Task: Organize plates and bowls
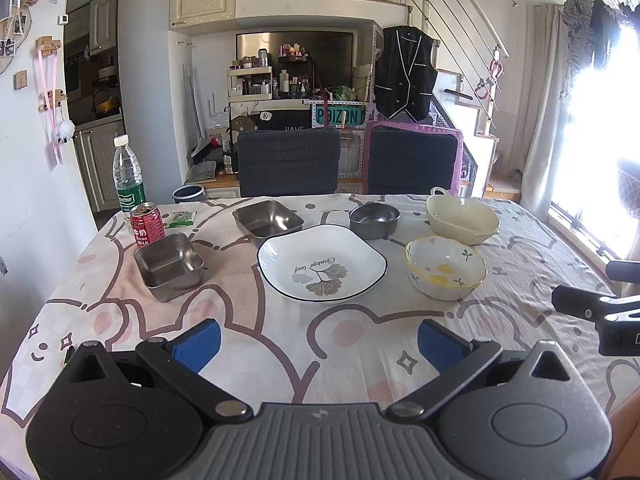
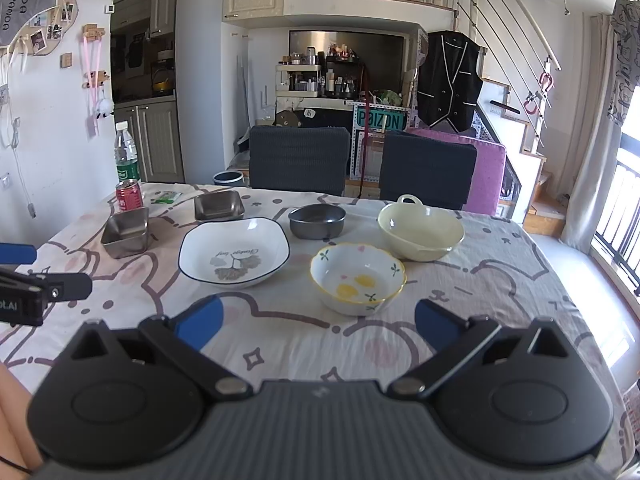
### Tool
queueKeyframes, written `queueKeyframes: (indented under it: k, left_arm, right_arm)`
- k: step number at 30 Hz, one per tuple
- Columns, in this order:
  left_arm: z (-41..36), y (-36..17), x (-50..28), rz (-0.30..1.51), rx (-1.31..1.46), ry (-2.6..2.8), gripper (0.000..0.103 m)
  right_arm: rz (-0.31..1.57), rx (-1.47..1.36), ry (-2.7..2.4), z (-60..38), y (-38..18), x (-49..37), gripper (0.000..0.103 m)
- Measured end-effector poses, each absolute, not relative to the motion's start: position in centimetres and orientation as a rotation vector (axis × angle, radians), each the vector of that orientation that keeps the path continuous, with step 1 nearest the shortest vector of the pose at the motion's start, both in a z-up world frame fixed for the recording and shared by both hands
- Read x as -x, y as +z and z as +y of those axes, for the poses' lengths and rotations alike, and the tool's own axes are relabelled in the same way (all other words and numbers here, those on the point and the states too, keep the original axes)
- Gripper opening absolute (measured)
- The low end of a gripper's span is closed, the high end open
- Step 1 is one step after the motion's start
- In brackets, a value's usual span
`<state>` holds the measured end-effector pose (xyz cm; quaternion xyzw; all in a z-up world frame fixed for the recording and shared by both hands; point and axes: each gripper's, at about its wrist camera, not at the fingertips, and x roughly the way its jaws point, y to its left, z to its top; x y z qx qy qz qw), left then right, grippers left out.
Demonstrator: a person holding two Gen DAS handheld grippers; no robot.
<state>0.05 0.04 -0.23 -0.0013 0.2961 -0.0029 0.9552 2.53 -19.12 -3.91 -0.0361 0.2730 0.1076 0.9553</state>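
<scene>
A white square plate with a leaf print lies mid-table. To its right are a lemon-patterned bowl and a cream handled bowl. Behind the plate stands a dark round metal bowl. Two square steel dishes stand at the left. My left gripper is open over bare cloth near the front edge. My right gripper is open just in front of the lemon bowl. Neither holds anything.
A red milk can, a water bottle and a green packet stand at the far left corner. Two dark chairs sit behind the table. A patterned cloth covers the table.
</scene>
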Motion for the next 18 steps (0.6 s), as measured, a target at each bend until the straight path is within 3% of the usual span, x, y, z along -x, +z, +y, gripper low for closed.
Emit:
queueKeyframes:
  k: [18]
  left_arm:
    - [-0.21, -0.40, -0.06, 0.602, 0.003, -0.005, 0.103]
  right_arm:
    - [0.558, 0.074, 0.219, -19.06, -4.09, -2.53, 0.103]
